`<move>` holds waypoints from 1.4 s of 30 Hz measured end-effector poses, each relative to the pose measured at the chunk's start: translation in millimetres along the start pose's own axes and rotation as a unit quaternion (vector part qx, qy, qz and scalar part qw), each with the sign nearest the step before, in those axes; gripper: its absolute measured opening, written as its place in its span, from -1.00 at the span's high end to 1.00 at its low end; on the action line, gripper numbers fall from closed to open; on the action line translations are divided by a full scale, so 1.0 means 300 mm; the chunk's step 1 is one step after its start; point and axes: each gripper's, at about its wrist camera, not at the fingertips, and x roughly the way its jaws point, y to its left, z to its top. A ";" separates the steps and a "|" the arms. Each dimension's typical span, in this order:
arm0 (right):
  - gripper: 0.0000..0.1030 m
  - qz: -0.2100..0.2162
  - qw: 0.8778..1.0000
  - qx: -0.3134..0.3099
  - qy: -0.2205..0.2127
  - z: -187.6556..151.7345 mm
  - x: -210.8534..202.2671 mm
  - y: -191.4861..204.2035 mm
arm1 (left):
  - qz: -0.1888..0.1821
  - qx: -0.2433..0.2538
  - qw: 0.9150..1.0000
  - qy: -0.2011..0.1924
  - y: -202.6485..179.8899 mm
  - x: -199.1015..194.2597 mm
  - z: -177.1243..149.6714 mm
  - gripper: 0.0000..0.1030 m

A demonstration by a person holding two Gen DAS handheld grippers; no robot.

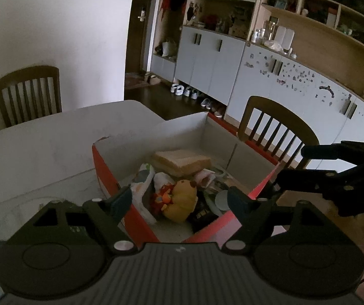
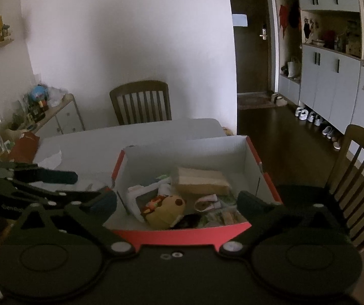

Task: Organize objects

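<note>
We are holding the left gripper (image 1: 179, 199) and the right gripper (image 2: 176, 202) spread wide and empty, side by side; just ahead of both, the red box (image 2: 182, 232) is sitting packed with a yellow plush toy (image 1: 180, 200).

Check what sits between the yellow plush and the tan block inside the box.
A crumpled pink-and-white wrapper lies between the yellow plush and the tan block in the red box; clearest in the right wrist view.
</note>
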 end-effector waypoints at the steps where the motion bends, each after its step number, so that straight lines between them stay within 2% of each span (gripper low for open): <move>1: -0.99 0.000 1.000 0.001 0.000 -0.002 -0.002 -0.001 | -0.002 -0.002 1.000 0.003 0.001 0.001 -0.003 -0.59; 5: -0.99 -0.001 1.000 0.002 0.002 -0.010 -0.005 0.004 | -0.005 -0.008 1.000 0.008 0.001 0.005 -0.018 -0.66; 7: -0.99 0.000 1.000 0.004 0.004 -0.015 -0.006 0.006 | -0.005 -0.007 1.000 0.007 0.001 0.005 -0.018 -0.82; 8: -0.99 0.000 1.000 0.004 0.005 -0.017 -0.006 0.006 | -0.004 -0.008 1.000 0.006 0.001 0.005 -0.017 -0.98; 9: -0.99 0.001 1.000 0.004 0.007 -0.020 -0.006 0.007 | -0.002 -0.008 1.000 0.004 0.000 0.004 -0.022 -1.00; 15: -0.99 0.005 1.000 0.004 0.012 -0.029 -0.007 0.009 | -0.004 -0.009 1.000 -0.003 -0.004 0.000 -0.037 -1.00; 19: -0.99 0.006 1.000 0.001 0.012 -0.033 -0.011 0.009 | 0.005 0.008 1.000 -0.012 -0.027 -0.008 -0.048 -1.00; 24: -0.99 0.007 1.000 0.003 0.009 -0.036 -0.016 0.001 | 0.012 0.024 0.999 -0.033 -0.053 -0.026 -0.053 -1.00; 28: -0.99 0.008 1.000 0.004 0.009 -0.038 -0.018 -0.005 | 0.021 0.018 0.999 -0.046 -0.059 -0.039 -0.054 -1.00; 42: -0.99 0.009 1.000 0.007 0.014 -0.045 -0.019 -0.013 | 0.015 0.024 0.999 -0.035 -0.079 -0.035 -0.057 -1.00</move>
